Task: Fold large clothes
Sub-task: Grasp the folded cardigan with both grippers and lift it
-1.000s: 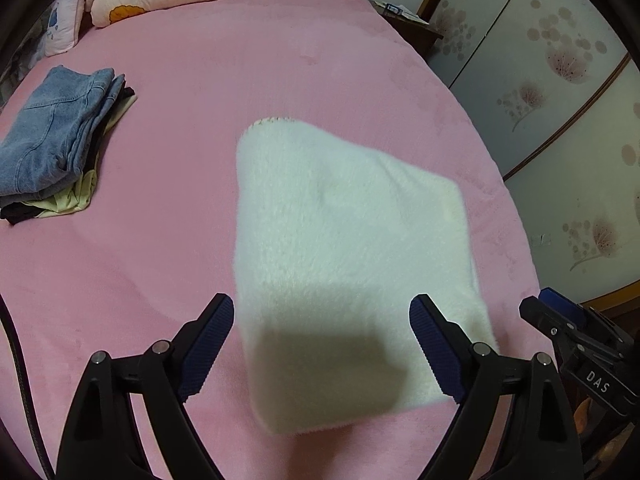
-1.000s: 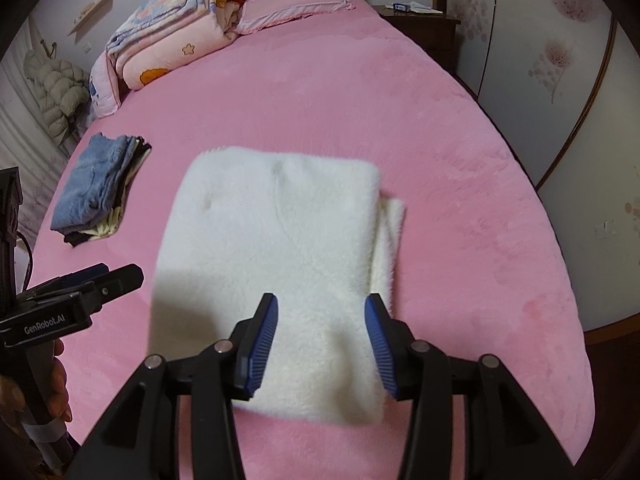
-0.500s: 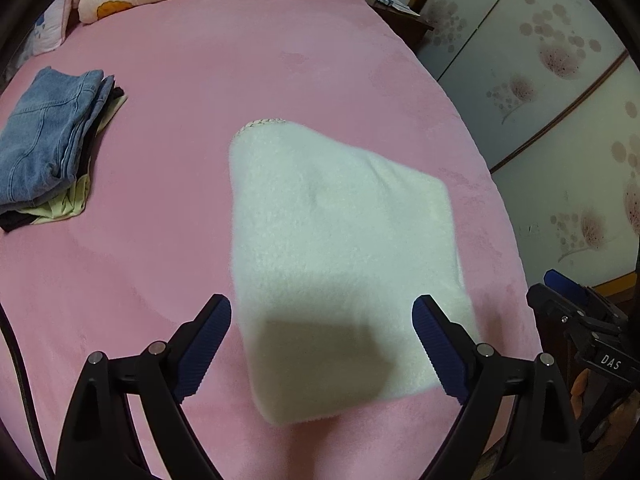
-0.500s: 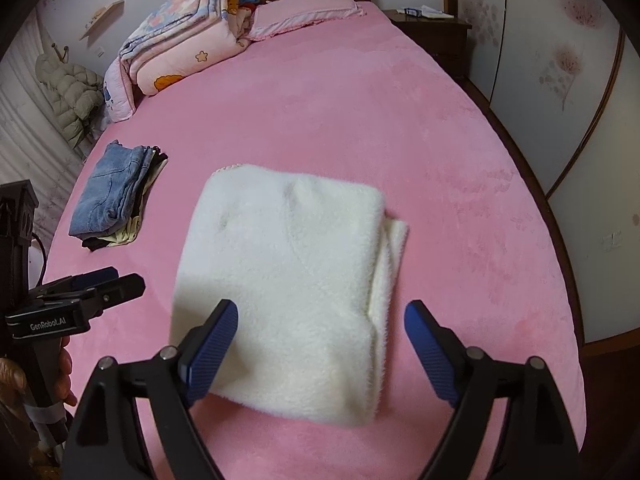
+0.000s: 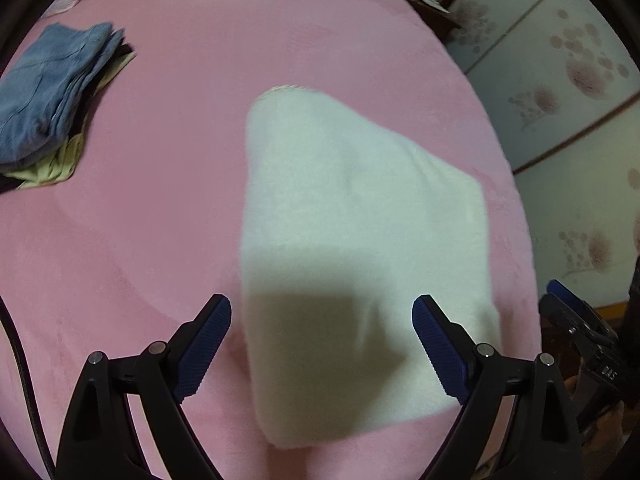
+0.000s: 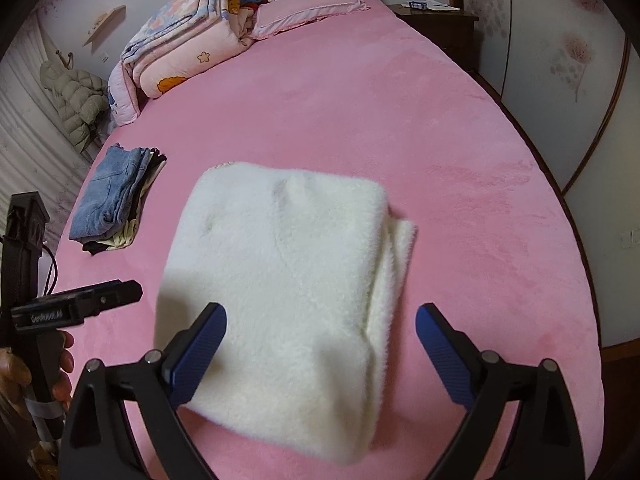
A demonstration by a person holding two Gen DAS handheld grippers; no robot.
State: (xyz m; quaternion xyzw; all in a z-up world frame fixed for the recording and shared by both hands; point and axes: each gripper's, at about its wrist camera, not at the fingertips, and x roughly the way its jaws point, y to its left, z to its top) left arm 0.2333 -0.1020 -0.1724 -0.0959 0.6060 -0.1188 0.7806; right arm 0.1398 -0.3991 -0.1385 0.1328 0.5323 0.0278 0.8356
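Cream fleece, a folded garment (image 5: 360, 248), is seen at the centre of the left wrist view, laid flat on the pink bedspread (image 5: 168, 216); the left gripper (image 5: 322, 346) is held above its near edge with the jaws spread wide and nothing pinched. A stack of folded jeans (image 5: 48, 92) is placed at the upper left. In the right wrist view the same garment (image 6: 280, 280) fills the lower centre, and the right gripper (image 6: 322, 350) is shown with jaws opening, the pads clear of the fleece. A folded quilt (image 6: 180, 52) is seen at the top
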